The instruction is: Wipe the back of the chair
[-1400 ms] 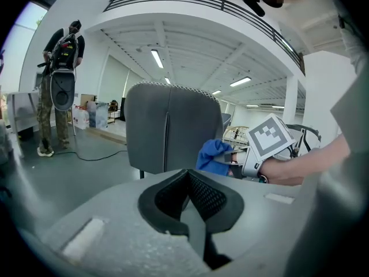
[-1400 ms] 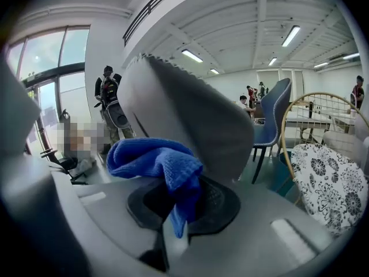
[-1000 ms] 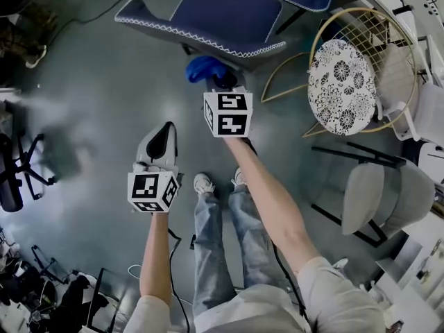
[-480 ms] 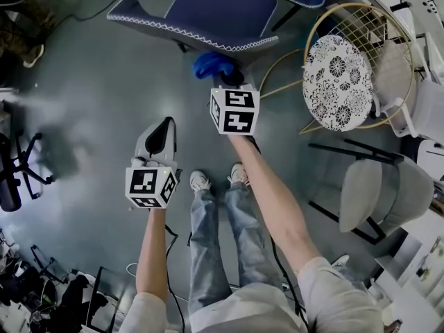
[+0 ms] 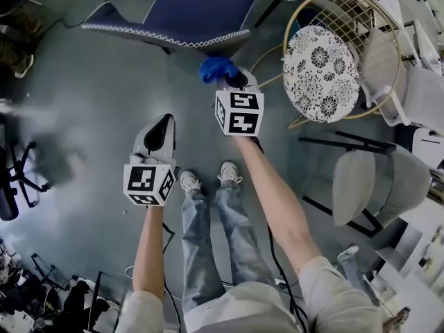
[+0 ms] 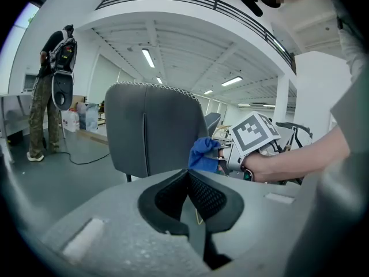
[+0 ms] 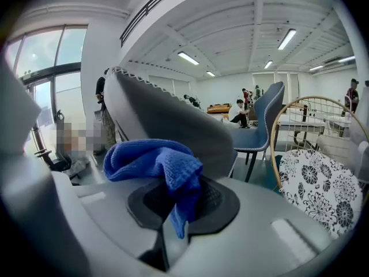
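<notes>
Two hand-held grippers were in view, and only one was doing any work. The right hand-held gripper (image 5: 231,80) was clamped on a blue cloth (image 7: 154,157). The cloth was pinched between its jaws, with the bunched end sticking out towards the chair (image 5: 177,14). It sat at the lower right edge of the chair's back (image 7: 173,123), on the rear side. Whether it pressed on that surface or hung just short of it could not be told. The left hand-held gripper (image 5: 159,136) was farther from the chair. Its jaws were closed together with nothing between them, and it pointed at the rear of the back.

With the cloth in hand and up against the chair, the fetching part looked done. The wiping itself seemed to be at its start or partway through. The wide grey rear side showed nothing to tell wiped from unwiped. Most of it, up to the stitched top edge, probably remained to be covered.
</notes>
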Motion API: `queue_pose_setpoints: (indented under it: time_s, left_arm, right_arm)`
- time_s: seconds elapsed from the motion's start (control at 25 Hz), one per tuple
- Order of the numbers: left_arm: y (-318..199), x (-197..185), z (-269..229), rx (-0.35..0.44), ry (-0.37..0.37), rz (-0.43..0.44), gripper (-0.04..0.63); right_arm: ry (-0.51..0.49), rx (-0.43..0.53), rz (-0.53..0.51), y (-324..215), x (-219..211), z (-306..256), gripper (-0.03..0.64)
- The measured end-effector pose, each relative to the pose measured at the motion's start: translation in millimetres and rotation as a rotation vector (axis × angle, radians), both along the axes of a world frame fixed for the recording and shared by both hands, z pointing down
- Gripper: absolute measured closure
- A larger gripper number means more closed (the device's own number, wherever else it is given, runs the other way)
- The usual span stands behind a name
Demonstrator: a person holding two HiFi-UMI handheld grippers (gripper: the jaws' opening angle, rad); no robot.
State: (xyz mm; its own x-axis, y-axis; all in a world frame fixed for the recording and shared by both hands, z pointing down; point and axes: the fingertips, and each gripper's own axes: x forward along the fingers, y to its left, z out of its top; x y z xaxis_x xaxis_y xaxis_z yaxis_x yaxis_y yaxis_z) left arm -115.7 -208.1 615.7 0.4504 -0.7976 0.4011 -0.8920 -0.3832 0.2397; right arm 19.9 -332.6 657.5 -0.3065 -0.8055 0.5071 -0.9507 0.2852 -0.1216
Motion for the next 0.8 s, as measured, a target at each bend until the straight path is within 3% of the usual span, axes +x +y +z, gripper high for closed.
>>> queue_pose_setpoints:
  time_s: [0.52,0.8]
  left_arm:
    - [-0.2,16.9,-0.3,-0.003,-0.012,0.012,0.595]
    - [-1.1,11.4,1.1,-0.002,-0.016,0.003,0.595]
  right_arm:
    - [0.145,0.028,0.012,-51.4,81.2,-11.0,0.571]
    - [0.180,0.029,0.017,-55.5,97.3,-7.0,0.570]
